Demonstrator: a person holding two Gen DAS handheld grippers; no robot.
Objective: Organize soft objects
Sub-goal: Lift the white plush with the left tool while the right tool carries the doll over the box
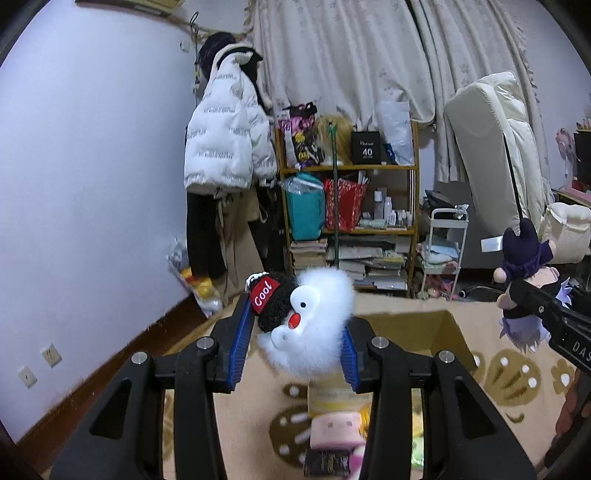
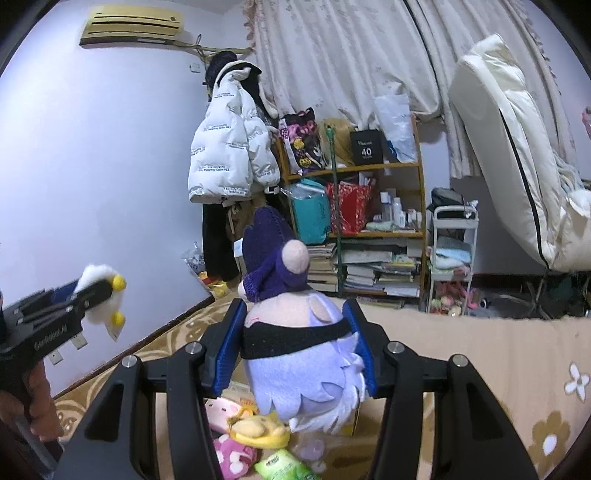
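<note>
Nearest in the left wrist view, the left gripper [image 1: 297, 338] has its blue-padded fingers [image 1: 242, 341] pressed tight against a fluffy white plush toy with a plastic duck-like face and a black knitted cap [image 1: 306, 325]; a red patch on the cap reads "Cool". The toy is held up above a beige carpet patterned with brown paw and flower shapes [image 1: 517, 373], where a pink-faced square plush with a yellow band [image 1: 334, 421] lies directly below.

In the right wrist view, the right gripper [image 2: 297, 349] is closed partway around a lavender-haired plush doll with a dark purple hat and black band [image 2: 295, 339], its pads squeezing the doll's sides in mid-air. Beneath it on the carpet lie a pink plush with white hearts [image 2: 232, 456], a yellow duck-shaped plush [image 2: 258, 430] and a green wet-wipe packet [image 2: 280, 469].

Just beyond the left gripper stands an open brown cardboard box [image 1: 413, 328].

At the far wall, a white puffer jacket printed with rows of small text [image 2: 229, 155] hangs beside a yellow wooden shelf [image 2: 419, 192]. On its top sits a black box marked "40" [image 2: 366, 147]. Floral cream curtains [image 2: 351, 55] hang behind, and a beige air conditioner [image 2: 133, 26] is mounted high on the pale wall.
</note>
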